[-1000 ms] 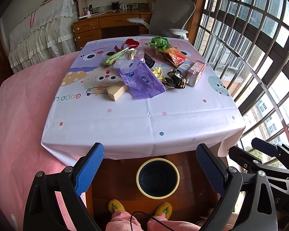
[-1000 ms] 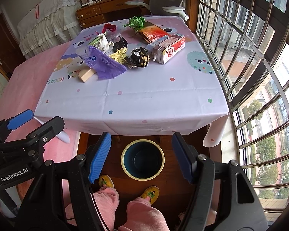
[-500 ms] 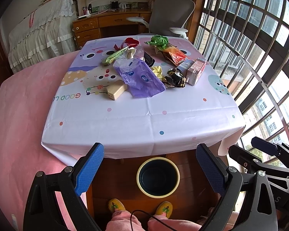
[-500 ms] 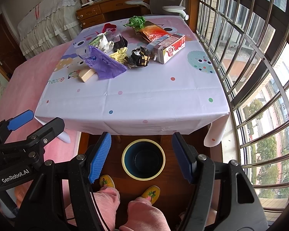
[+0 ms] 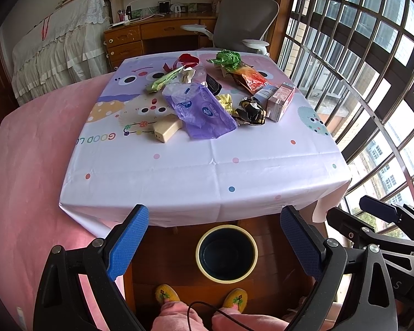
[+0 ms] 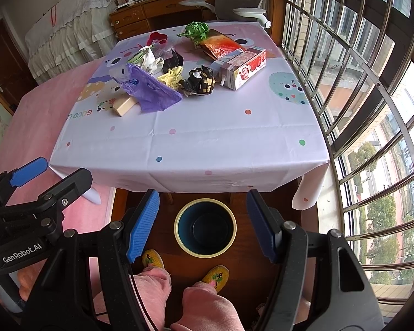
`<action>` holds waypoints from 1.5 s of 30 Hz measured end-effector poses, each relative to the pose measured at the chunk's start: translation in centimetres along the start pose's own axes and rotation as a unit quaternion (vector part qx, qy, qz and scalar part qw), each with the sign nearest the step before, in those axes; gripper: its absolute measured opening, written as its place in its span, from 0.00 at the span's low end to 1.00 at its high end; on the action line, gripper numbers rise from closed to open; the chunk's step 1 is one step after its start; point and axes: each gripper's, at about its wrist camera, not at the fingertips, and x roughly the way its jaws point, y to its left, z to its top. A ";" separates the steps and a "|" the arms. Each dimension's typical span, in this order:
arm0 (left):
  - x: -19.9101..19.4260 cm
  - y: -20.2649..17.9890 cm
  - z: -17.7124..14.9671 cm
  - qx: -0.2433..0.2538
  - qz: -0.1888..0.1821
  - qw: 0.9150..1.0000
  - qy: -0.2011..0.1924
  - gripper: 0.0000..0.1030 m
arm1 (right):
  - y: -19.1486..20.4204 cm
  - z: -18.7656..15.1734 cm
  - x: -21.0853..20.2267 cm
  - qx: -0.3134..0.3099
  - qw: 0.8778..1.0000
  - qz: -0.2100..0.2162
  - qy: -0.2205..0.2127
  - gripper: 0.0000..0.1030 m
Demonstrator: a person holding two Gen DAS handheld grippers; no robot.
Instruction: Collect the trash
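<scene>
Trash lies scattered on the far half of the table: a purple plastic bag (image 5: 204, 111) (image 6: 147, 89), a beige block (image 5: 167, 131), a crumpled black-and-gold wrapper (image 5: 251, 111) (image 6: 200, 81), a red-and-white carton (image 5: 281, 100) (image 6: 244, 67), an orange packet (image 5: 248, 77) and green crumpled paper (image 5: 226, 58) (image 6: 197, 30). A dark bin with a yellow rim (image 5: 226, 252) (image 6: 205, 227) stands on the floor in front of the table. My left gripper (image 5: 214, 245) and right gripper (image 6: 202, 226) both hang open above the bin, holding nothing.
The table carries a printed white cloth (image 5: 201, 176) whose front edge hangs just beyond both grippers. A pink-covered surface (image 5: 27, 165) is at the left, a barred window (image 5: 372, 82) at the right. A grey chair (image 5: 245, 24) and wooden desk stand behind. A person's yellow slippers (image 5: 165, 295) are below.
Both views have shifted only slightly; the table looks a touch nearer. Both grippers remain open and nothing on the table has moved.
</scene>
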 end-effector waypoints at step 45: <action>-0.5 5.2 3.9 -0.024 0.084 0.996 -0.010 0.95 | 4.6 5.4 4.3 -0.058 0.995 0.081 0.000 0.62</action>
